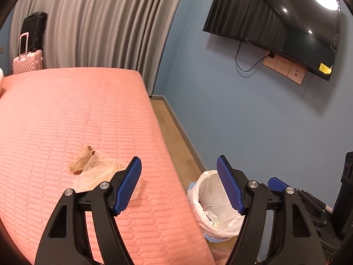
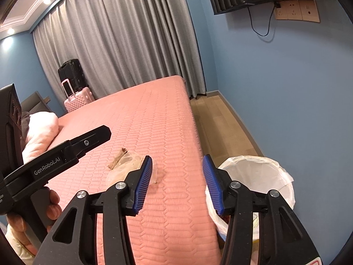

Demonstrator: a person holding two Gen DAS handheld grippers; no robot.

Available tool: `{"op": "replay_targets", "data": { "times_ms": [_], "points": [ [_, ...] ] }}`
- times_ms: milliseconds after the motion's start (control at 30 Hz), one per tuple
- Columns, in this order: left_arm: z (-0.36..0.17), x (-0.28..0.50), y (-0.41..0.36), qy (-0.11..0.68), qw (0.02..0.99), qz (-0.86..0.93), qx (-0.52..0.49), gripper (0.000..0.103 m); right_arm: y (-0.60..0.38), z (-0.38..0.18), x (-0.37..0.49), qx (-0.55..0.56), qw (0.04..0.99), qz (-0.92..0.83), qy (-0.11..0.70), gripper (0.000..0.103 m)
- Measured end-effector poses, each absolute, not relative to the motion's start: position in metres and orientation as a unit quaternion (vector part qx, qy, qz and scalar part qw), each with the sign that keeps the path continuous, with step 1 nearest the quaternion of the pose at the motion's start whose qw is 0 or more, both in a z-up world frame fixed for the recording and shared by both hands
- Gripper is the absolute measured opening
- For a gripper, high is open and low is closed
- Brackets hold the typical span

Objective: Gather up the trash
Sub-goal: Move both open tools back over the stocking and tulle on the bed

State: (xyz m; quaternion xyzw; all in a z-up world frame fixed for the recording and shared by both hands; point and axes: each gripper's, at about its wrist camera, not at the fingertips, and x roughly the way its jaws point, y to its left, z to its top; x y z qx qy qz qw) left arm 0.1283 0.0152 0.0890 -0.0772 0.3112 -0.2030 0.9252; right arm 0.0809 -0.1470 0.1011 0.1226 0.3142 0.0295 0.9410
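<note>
On the pink bed (image 1: 66, 114), at about ten o'clock from the left gripper (image 1: 178, 183), lie a crumpled brown paper scrap (image 1: 81, 162) and a clear plastic wrapper (image 1: 99, 172), touching each other. The left gripper stands wide and empty. The right gripper (image 2: 177, 183) is also parted, nothing between its pads. The lined trash bin (image 2: 260, 176) sits on the floor at its three o'clock, beside the bed.

black gripper (image 1: 178, 184), ribbed blue pads (silver screws)
</note>
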Motion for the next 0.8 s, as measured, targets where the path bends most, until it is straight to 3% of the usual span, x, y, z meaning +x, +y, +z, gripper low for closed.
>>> {"op": "replay_targets", "data": {
  "times_ms": [167,433,800],
  "points": [
    [0.083,0.129,0.038,0.315,0.927,-0.185,-0.088,0.068,-0.126,0.098,0.086,0.115,0.939,0.043,0.321,0.057],
    [0.065,0.134,0.077,0.327,0.93,-0.146,-0.088,0.068,-0.088,0.088,0.105,0.101,0.933,0.061,0.339,0.071],
    [0.022,0.15,0.142,0.357,0.929,-0.069,-0.067,0.08,-0.025,0.035,0.151,0.07,0.908,0.093,0.402,0.079]
  ]
}}
